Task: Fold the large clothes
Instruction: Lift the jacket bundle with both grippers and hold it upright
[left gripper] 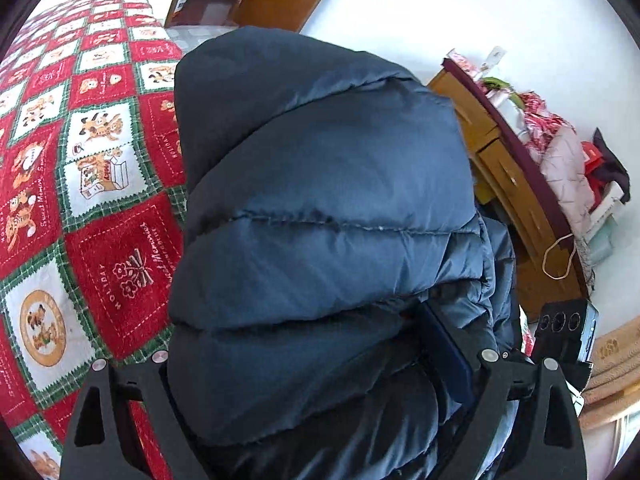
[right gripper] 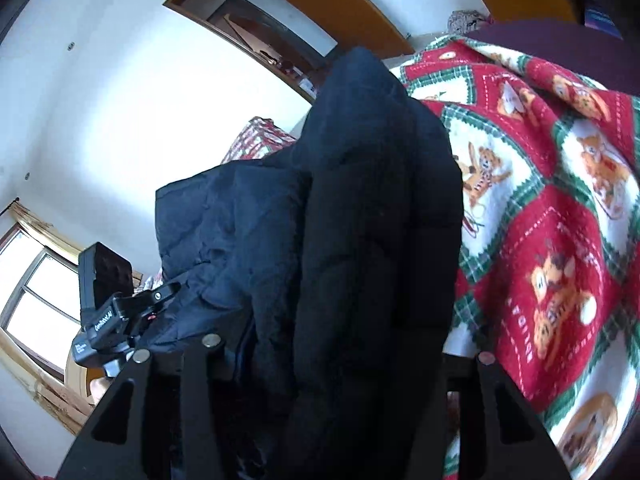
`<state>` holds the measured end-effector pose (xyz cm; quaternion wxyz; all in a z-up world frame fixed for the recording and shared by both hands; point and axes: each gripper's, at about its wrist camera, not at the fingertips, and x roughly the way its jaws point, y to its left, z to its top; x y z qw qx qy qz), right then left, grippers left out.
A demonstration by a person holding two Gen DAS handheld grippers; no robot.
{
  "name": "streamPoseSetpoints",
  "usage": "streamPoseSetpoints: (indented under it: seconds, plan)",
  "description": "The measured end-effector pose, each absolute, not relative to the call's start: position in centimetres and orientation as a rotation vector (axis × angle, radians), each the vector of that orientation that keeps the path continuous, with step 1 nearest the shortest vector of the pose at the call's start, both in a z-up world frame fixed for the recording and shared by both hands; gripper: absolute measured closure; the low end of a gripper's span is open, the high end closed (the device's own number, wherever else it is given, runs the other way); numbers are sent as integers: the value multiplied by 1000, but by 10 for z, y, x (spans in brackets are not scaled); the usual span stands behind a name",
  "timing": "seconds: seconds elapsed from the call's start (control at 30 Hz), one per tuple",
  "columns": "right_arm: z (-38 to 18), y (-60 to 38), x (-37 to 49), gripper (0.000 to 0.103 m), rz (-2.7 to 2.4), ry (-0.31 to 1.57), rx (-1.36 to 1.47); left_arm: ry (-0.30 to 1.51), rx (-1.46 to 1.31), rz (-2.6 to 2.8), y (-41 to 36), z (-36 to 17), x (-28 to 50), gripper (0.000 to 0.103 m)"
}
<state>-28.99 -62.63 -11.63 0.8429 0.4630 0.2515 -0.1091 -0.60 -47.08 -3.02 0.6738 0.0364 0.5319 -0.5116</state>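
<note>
A dark blue quilted puffer jacket hangs bunched in the air above a bed. My left gripper is shut on it, and thick padded folds bulge out between its two black fingers. In the right wrist view the same jacket looks almost black and fills the gap of my right gripper, which is shut on another part of it. Both fingertips are buried in fabric. The other tool's mounted phone shows just past the jacket's right side, and the left tool's body shows at the jacket's left.
A red, green and white bear-print blanket covers the bed under the jacket. A wooden dresser piled with clothes stands by the white wall. A wooden door is behind, and a window is at the left.
</note>
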Motion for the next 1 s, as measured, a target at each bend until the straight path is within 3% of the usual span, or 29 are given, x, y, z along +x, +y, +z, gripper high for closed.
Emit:
streamPoseSetpoints:
  seconds: [0.17, 1.0]
  plan:
    - [-136, -645, -287, 48, -152, 493, 1049, 1164, 127, -1110, -510, -28, -29, 9]
    - [-126, -637, -291, 47, -177, 491, 1028, 1145, 98, -1099, -474, -48, -19, 8]
